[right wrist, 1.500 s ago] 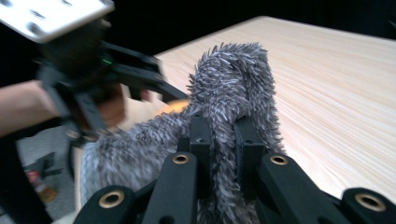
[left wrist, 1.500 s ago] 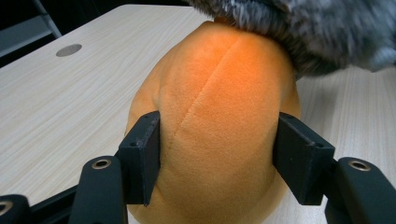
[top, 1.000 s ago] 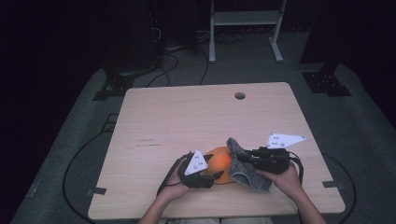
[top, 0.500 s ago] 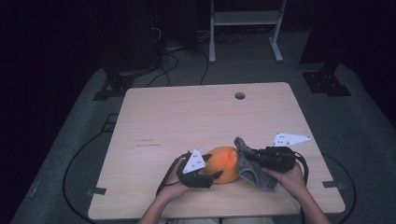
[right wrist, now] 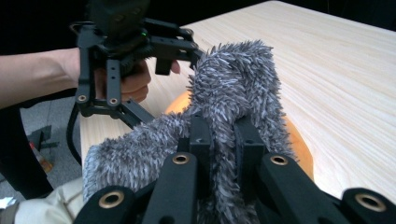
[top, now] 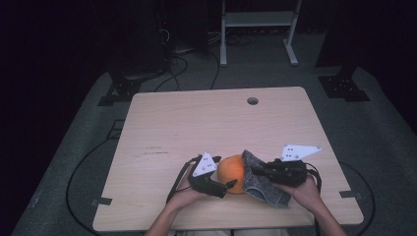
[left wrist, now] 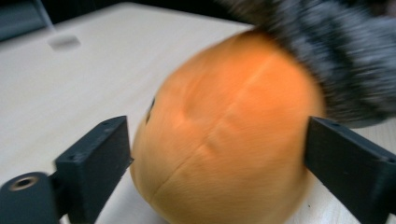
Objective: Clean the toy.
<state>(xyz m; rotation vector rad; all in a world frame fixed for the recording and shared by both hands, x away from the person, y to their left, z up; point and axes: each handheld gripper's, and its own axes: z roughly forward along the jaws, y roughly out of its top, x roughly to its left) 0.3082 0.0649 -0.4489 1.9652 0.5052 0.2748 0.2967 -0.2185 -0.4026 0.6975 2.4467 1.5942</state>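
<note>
A round, soft orange ball (left wrist: pixel 224 135) is seen between the two black jaws of the left gripper (top: pixel 223 186). Its skin looks smooth like plush cloth, with thin sewn lines running across it and a small dark mark on one side. The jaws are flat, hard, square blocks. They have just been opening and now stand wide, one on each side of the ball. The ball is just beside both jaws, but it is not squeezed by them. The ball is rested on the pale wooden table (top: pixel 196 123).

A grey fluffy cloth (right wrist: pixel 233 93) is laid over the far side of the ball. It is shaggy, with many little soft strands of dark and light grey. A fold of this cloth is pinched tight between the closed jaws of the right gripper (right wrist: pixel 223 135), and the rest is bunched up above them and hung down beside them. The orange ball is peeking out from under the cloth, just past those jaws.

The table top is flat and smooth, with fine wood lines and a small round hole (top: pixel 252 101) near its far edge.
</note>
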